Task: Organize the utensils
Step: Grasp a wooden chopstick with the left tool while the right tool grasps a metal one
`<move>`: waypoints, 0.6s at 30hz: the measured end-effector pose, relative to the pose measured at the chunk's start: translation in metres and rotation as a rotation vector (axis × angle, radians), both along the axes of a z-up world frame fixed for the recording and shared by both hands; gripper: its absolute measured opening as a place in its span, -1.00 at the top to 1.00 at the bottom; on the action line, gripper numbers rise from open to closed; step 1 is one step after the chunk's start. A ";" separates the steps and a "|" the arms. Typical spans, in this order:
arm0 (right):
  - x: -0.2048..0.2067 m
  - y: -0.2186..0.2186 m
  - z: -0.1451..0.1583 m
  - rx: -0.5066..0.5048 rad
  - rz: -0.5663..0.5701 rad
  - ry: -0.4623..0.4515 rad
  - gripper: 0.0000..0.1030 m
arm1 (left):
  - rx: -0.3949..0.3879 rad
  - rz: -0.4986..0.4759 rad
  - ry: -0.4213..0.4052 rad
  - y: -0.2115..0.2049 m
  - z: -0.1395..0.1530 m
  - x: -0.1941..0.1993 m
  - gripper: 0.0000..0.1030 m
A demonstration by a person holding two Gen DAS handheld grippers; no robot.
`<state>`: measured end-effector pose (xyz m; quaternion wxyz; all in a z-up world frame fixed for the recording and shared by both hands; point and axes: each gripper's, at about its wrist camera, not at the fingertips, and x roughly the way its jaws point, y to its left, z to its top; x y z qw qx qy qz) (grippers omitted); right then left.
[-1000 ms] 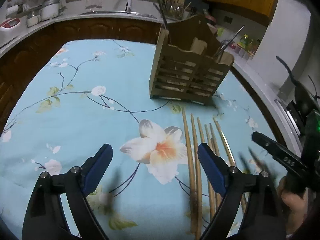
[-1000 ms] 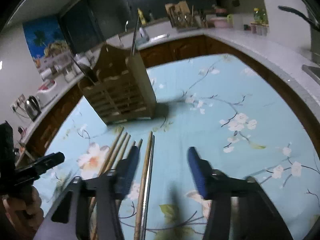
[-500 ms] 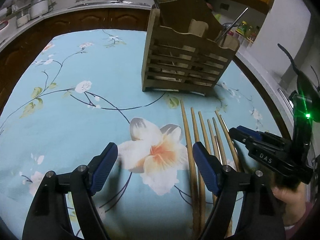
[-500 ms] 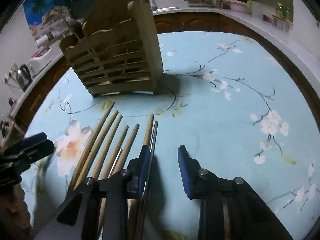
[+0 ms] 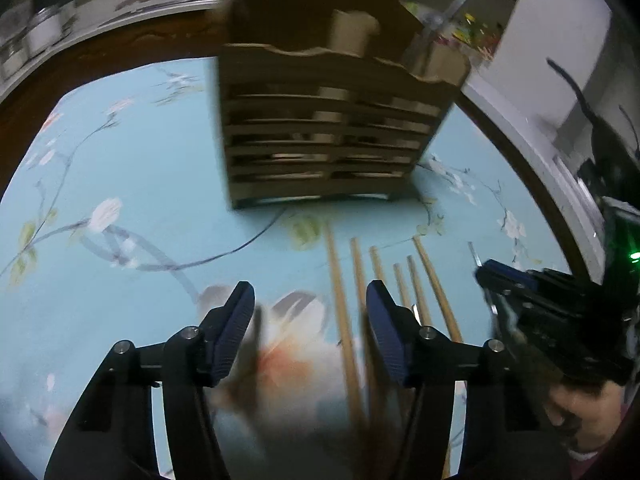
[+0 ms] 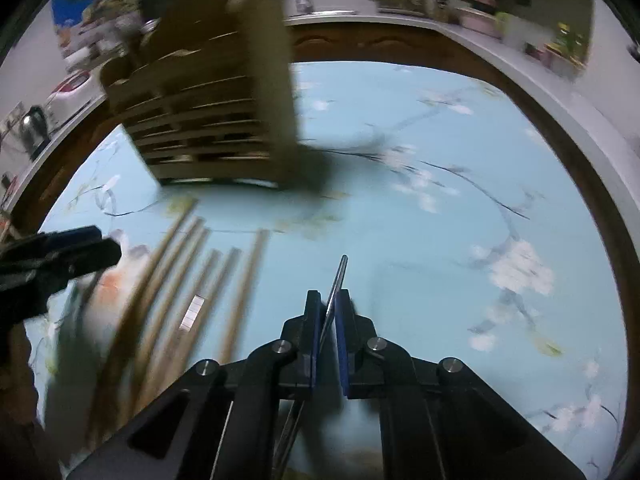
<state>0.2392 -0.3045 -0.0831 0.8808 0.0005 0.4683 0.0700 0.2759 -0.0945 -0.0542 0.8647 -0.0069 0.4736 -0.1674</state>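
My right hand-held gripper (image 6: 329, 322) has just closed its blue pads on a thin, shiny metal chopstick (image 6: 338, 280); its tip pokes out ahead over the pale blue flowered cloth on the worktop (image 6: 460, 208). I judge it light, stiff and slick, so a grip nearer the middle would keep it from pivoting or slipping through the pads. My left hand-held gripper (image 5: 310, 330) has been narrowing but grips nothing yet: it is open astride the leftmost of the long bamboo chopsticks (image 5: 340, 300), which lie side by side just in front of the slatted wooden utensil holder (image 5: 332, 128). Those I expect to be light, rigid and less slippery, though they may roll. I can read no brand or writing here; the motion blur is heavy.
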 end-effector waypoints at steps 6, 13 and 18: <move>-0.007 -0.019 0.001 0.034 -0.026 0.001 0.86 | 0.149 -0.048 -0.022 -0.027 -0.017 0.007 0.58; -0.006 -0.011 0.001 0.054 -0.007 0.003 0.84 | 0.169 -0.074 -0.016 0.000 -0.016 -0.038 0.68; 0.000 -0.004 0.000 0.038 0.008 0.003 0.81 | 0.083 -0.042 0.034 0.022 -0.014 -0.044 0.69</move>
